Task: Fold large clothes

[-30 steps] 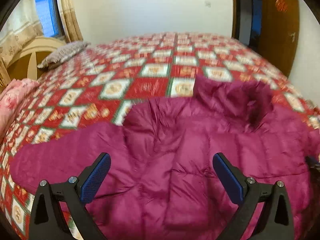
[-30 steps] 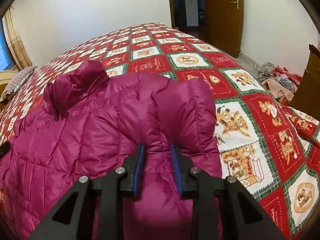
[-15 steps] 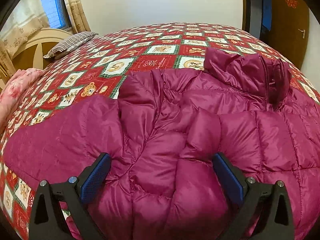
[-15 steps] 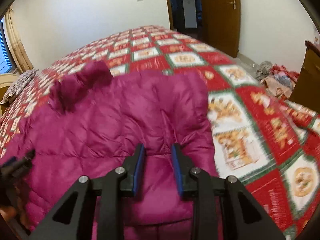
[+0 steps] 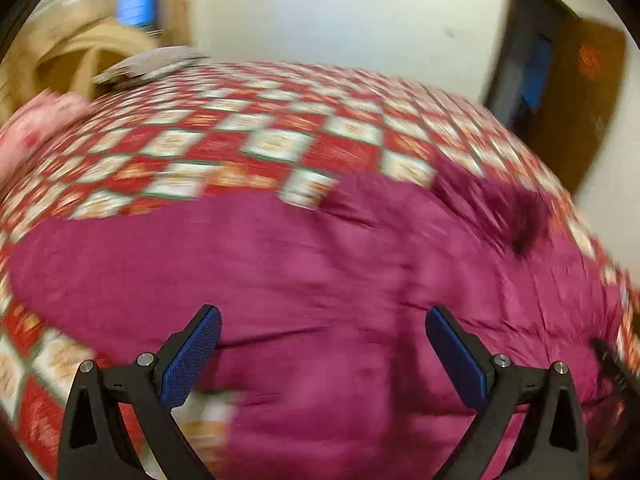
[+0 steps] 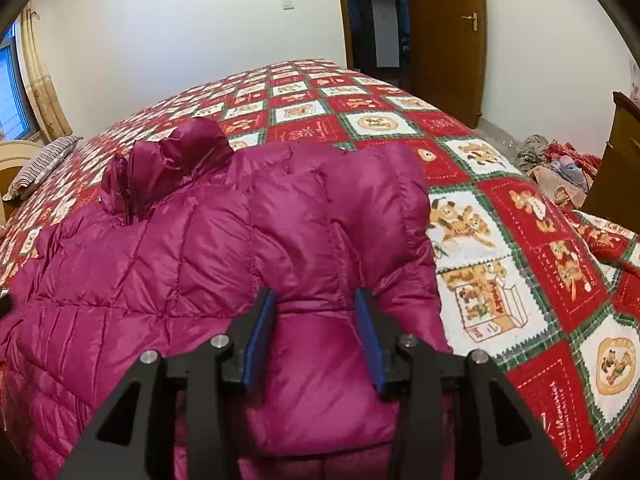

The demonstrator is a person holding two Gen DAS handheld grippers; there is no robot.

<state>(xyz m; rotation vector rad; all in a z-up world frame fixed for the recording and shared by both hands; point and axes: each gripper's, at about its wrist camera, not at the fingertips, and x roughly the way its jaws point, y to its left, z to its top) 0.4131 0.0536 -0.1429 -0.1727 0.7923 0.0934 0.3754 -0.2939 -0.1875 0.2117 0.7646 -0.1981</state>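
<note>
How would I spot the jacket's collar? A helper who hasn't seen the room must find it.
Start at the bed with the red patchwork quilt; a magenta puffer jacket lies spread across its near end. At the jacket's far edge, toward the striped pillow, the collar stands up as a bunched lump with a zipper line, unlike the flat quilted panels around it.

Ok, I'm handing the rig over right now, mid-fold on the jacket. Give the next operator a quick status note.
Left gripper: open, empty, above the magenta down jacket; that view is motion-blurred.
Right gripper: jaws around the cuff of the right sleeve; whether it grips firmly is unclear.
Jacket lies on the red patchwork bedspread, collar toward the far side.
Done: right sleeve brought in over the body.
Left: the other sleeve is spread out; fold it in, then fold the body.
</note>
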